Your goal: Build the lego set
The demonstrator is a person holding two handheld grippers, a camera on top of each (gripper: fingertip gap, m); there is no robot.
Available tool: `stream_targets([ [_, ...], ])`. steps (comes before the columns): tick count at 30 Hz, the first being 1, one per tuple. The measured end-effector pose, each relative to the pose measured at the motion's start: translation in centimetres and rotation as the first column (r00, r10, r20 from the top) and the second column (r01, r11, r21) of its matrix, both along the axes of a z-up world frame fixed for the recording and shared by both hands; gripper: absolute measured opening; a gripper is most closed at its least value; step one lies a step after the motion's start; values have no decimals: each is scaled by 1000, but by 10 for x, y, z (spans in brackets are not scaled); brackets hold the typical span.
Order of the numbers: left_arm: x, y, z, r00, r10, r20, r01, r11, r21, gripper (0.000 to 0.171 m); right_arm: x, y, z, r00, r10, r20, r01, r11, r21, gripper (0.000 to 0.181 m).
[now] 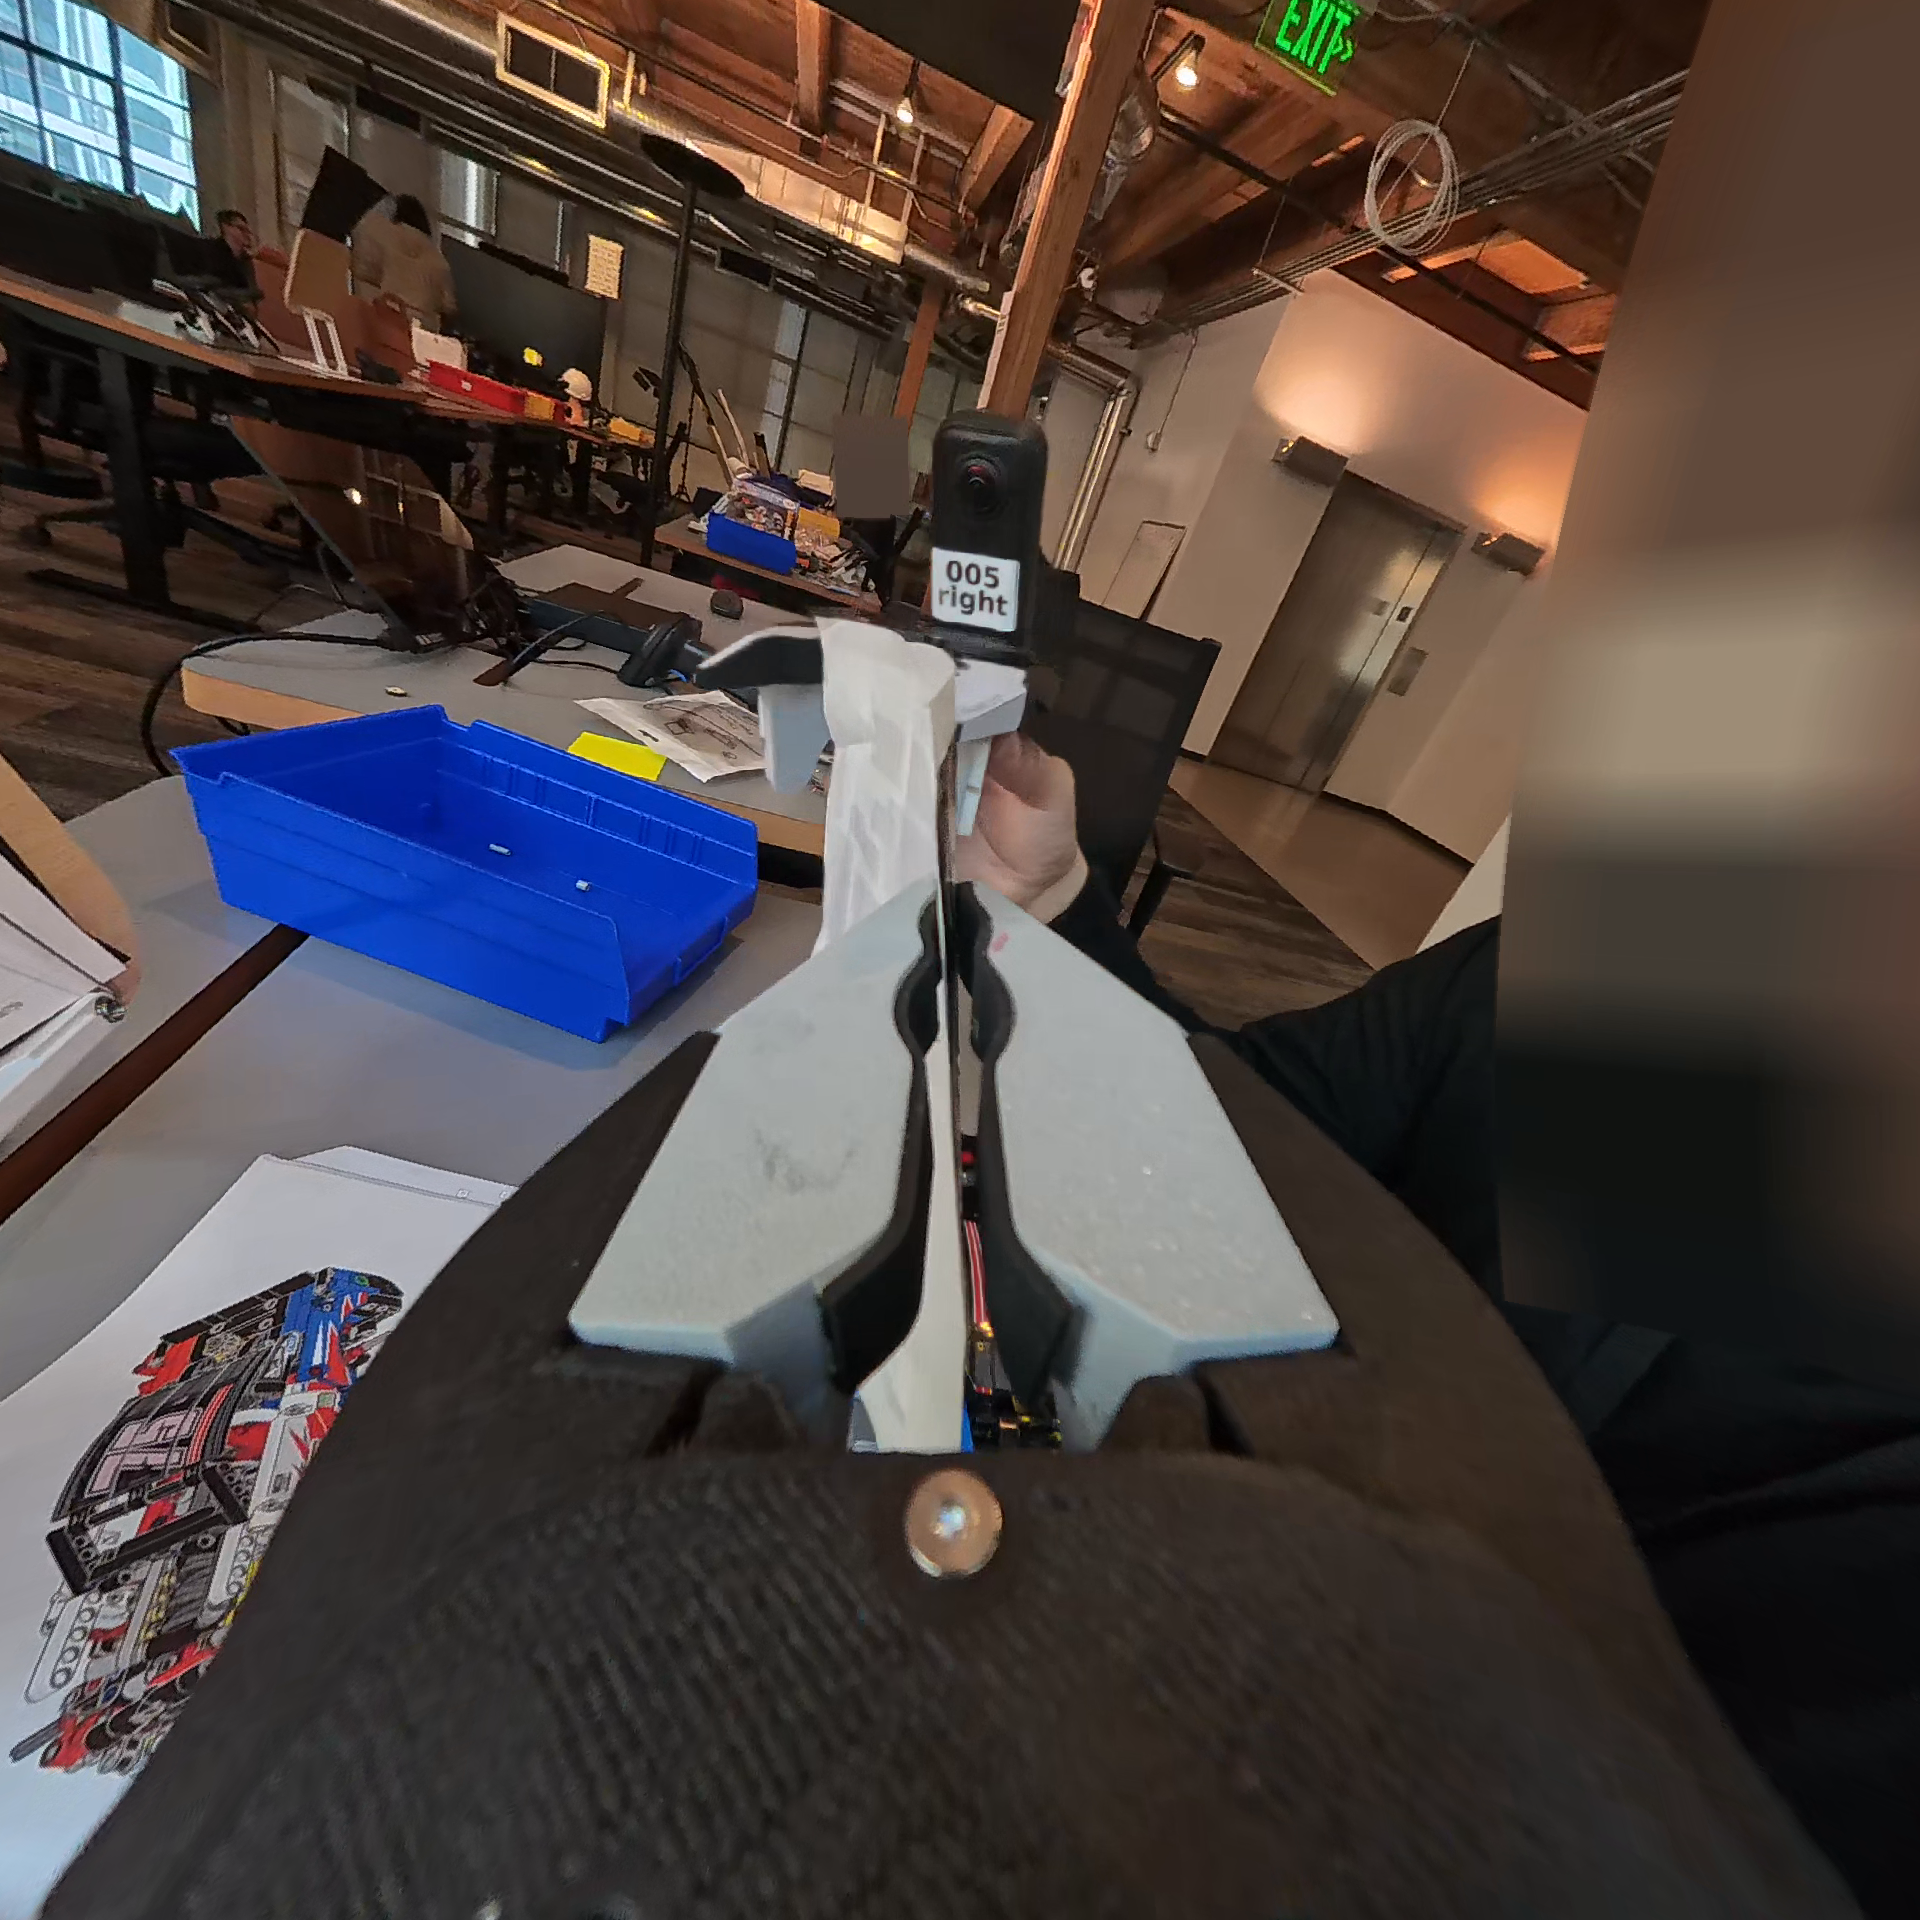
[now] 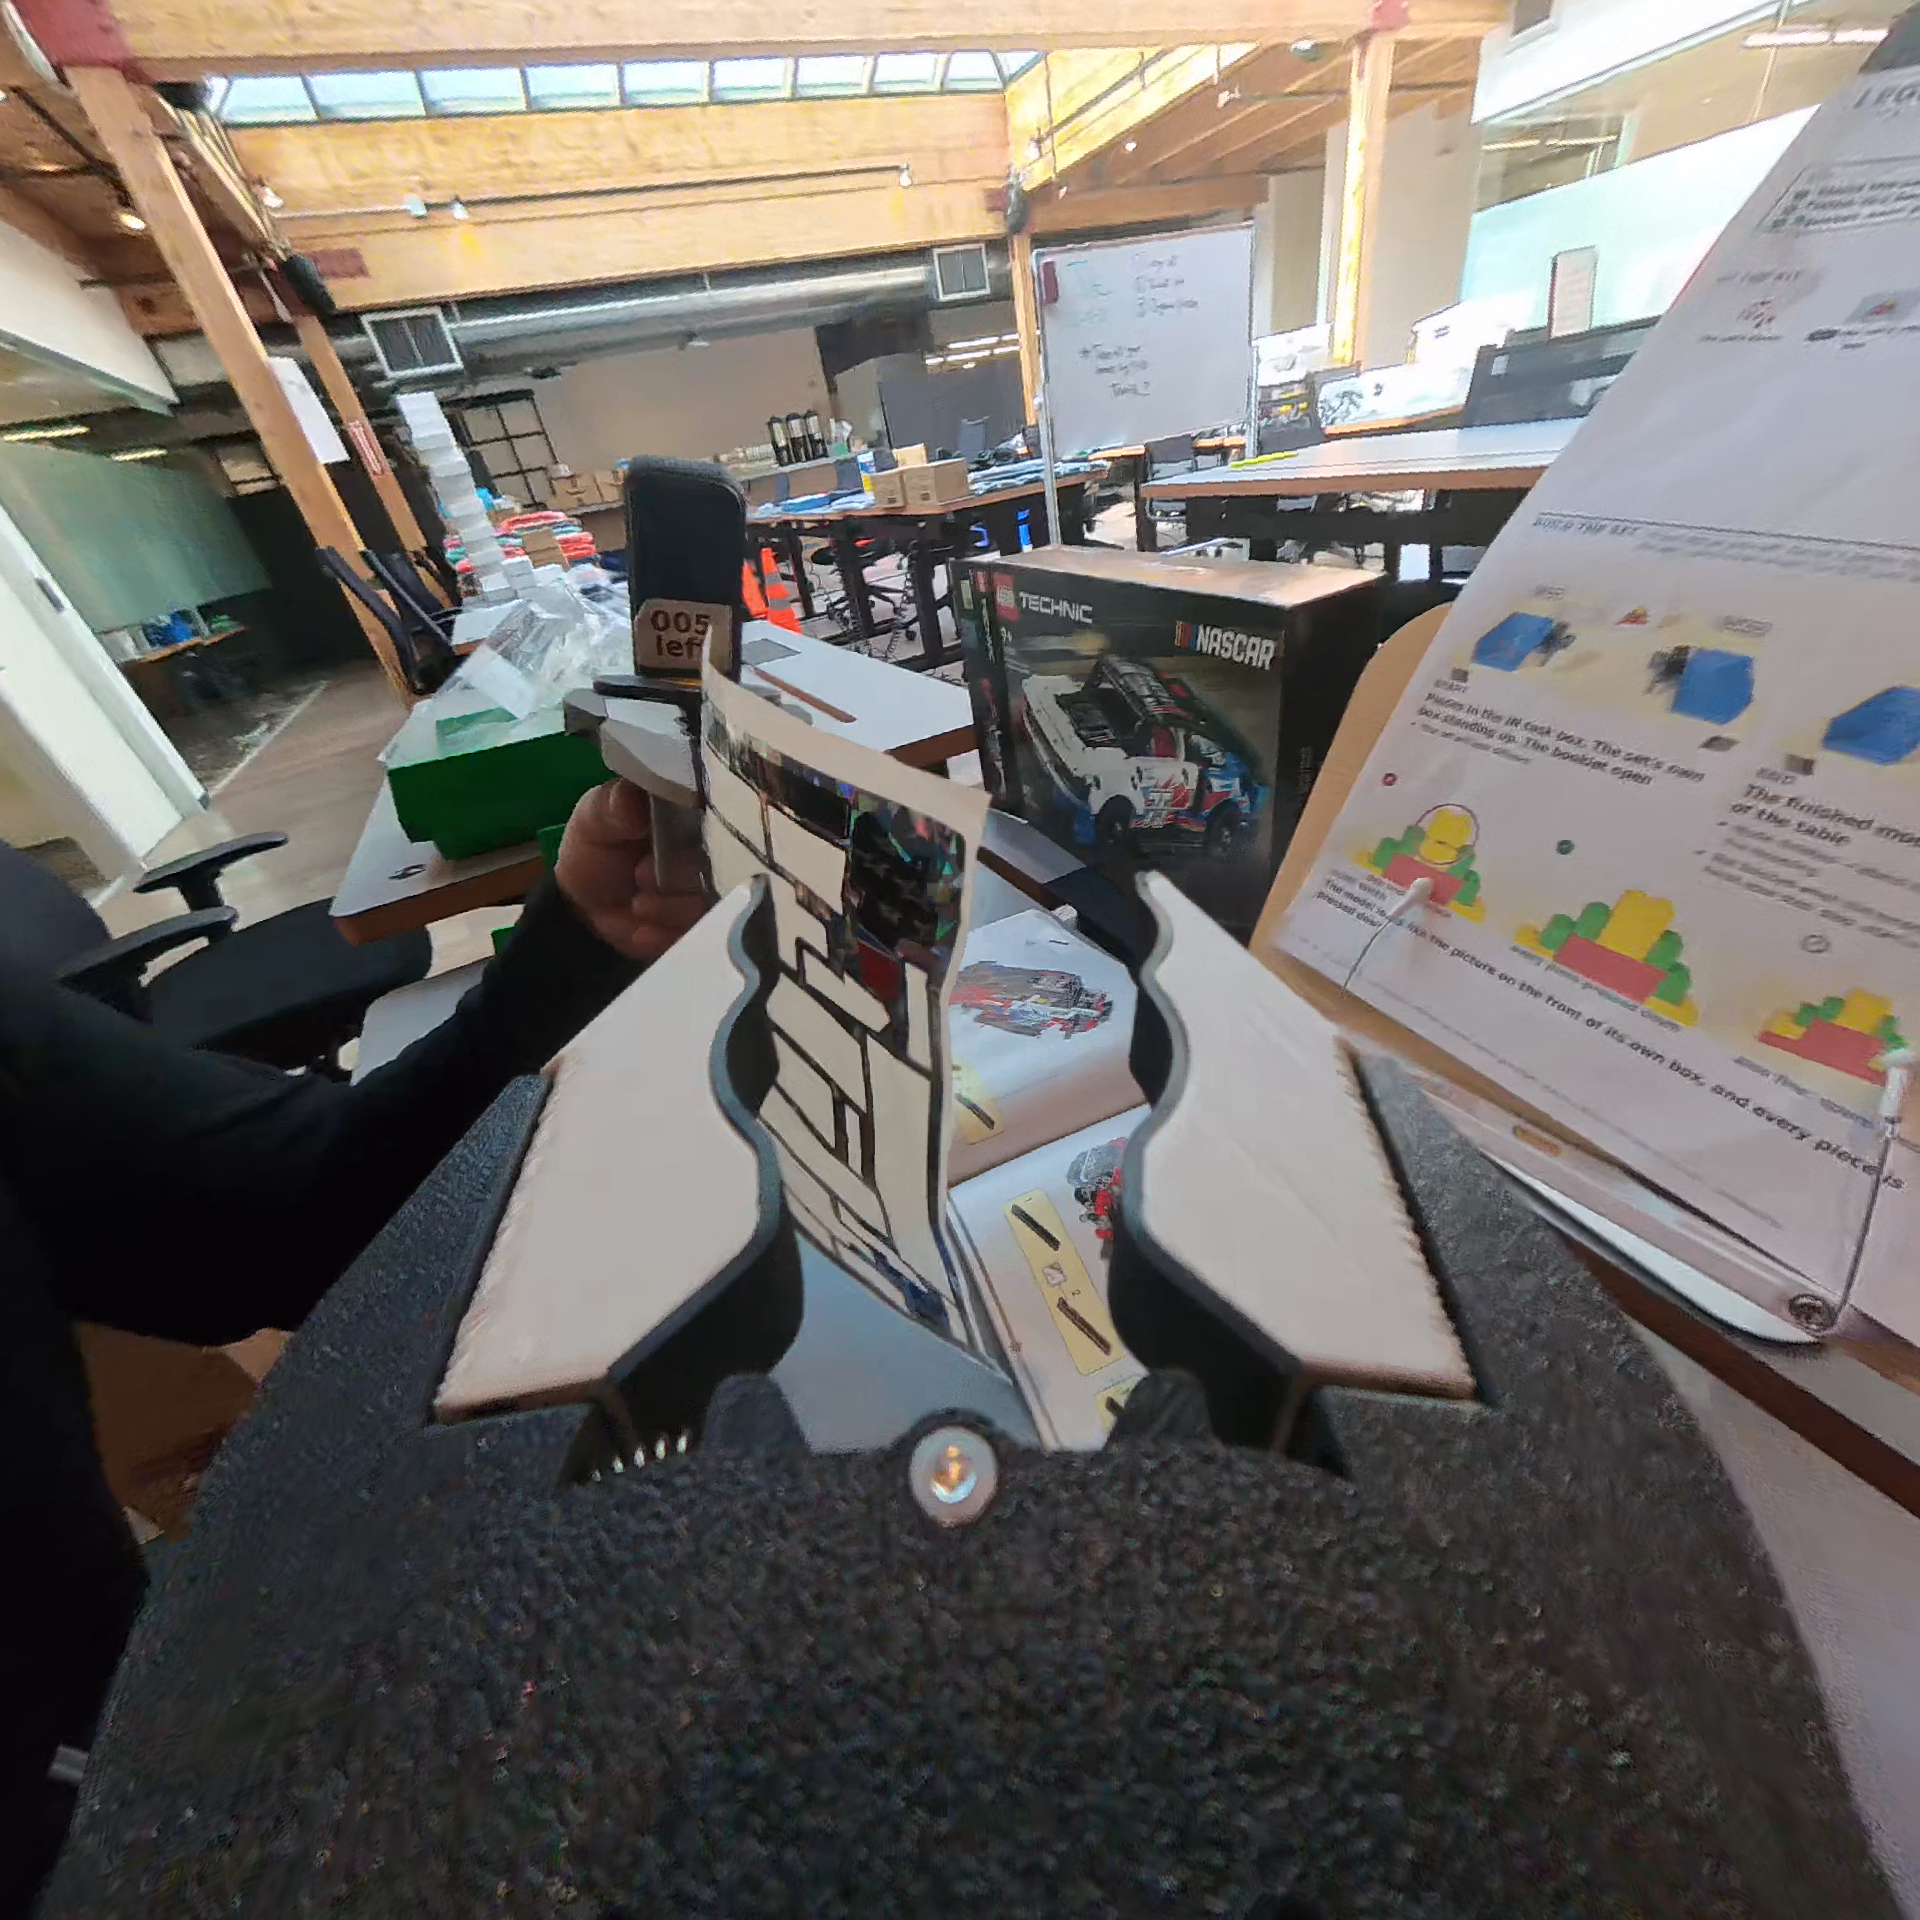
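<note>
Pinching the sticker sheet edge-on, my left gripper holds it above the table; my right gripper's fingers gape, sheet seemingly loose between them.

Left tongs clamped on white sheet.
</note>
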State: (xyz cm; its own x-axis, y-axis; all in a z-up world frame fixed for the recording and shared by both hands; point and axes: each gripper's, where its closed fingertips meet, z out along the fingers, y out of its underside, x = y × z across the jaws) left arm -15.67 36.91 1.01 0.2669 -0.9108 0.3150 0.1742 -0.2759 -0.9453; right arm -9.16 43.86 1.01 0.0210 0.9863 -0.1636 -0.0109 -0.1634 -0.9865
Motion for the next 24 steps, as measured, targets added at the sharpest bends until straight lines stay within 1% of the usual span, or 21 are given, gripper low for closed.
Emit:
stream_targets([
  [1, 0, 1, -1, 1000, 9, -7, -9, 1000, 0, 0, -2, -2, 0, 1000, 11, -4, -11, 1000, 4, 54],
  [2, -2, 3, -1, 1000, 24, -14, -24, 1000, 1, 0, -2, -6, 1, 999, 37, -18, -36, 999, 15, 29],
  [3, -4, 6, -2, 999, 52, -17, -52, 999, 0, 0, -2, -12, 4, 997, 65, -33, -64, 998, 18, 11],
  [4, -9, 11, -1, 995, 95, -16, -95, 995, -1, 0, -1, -16, 7, 996, 82, -46, -82, 997, 15, 2],
  [5, -16, 19, -1, 988, 154, -13, -154, 988, -3, 0, 0, -18, 11, 995, 81, -54, -80, 997, 19, 0],
  [7, -27, 35, 1, 958, 285, 12, -285, 959, -8, 0, 6, -14, 20, 997, 18, -72, -14, 998, 57, 0],
  [8, -29, 42, 5, 939, 339, 55, -339, 941, -20, 5, 10, -9, 25, 996, -40, -84, 46, 996, 82, 0],
  [9, -25, 47, 8, 926, 366, 94, -365, 931, -25, 10, 16, -1, 30, 989, -119, -92, 129, 986, 108, 0],
  [10, -17, 50, 6, 921, 377, 95, -377, 926, -19, 13, 23, 8, 33, 973, -212, -96, 224, 964, 141, 0],
  [11, -8, 56, -1, 913, 403, 56, -403, 915, -21, 24, 31, 17, 35, 948, -305, -95, 318, 931, 180, 0],
  [12, -2, 63, -10, 897, 441, 3, -441, 897, -27, 45, 39, 22, 38, 920, -380, -97, 392, 893, 222, 0],
  [13, 4, 68, -15, 887, 460, -34, -461, 887, -22, 56, 45, 25, 41, 894, -436, -103, 448, 856, 259, 0],
  [15, 18, 67, -18, 892, 450, -38, -451, 893, -8, 60, 53, 25, 47, 853, -507, -124, 519, 797, 309, 0],
  [18, 33, 63, -21, 917, 397, -31, -398, 917, -29, 61, 57, 28, 49, 817, -562, -130, 569, 750, 337, 0],
  [20, 42, 61, -26, 933, 356, -49, -358, 932, -49, 61, 57, 28, 49, 812, -568, -135, 576, 741, 344, 0],
  [24, 53, 57, -31, 943, 324, -80, -328, 944, -42, 56, 47, 24, 44, 835, -541, -103, 537, 760, 365, 0],
])
